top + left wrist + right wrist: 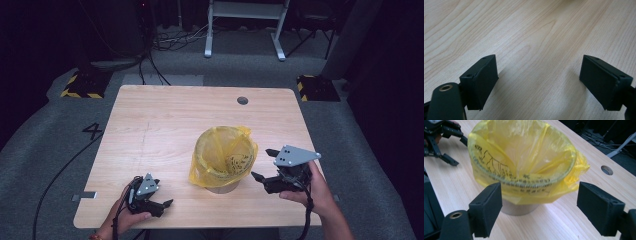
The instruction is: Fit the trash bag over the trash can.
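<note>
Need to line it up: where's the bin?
In the high view the bin stands right of the table's centre, near the front edge, just left of the right gripper.

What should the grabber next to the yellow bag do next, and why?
Probably ease the right gripper forward and close on the yellow bag where it folds over the bin's rim. Its jaws are open, empty and aimed at that fold, apart from it; the left gripper sits farther off.
</note>
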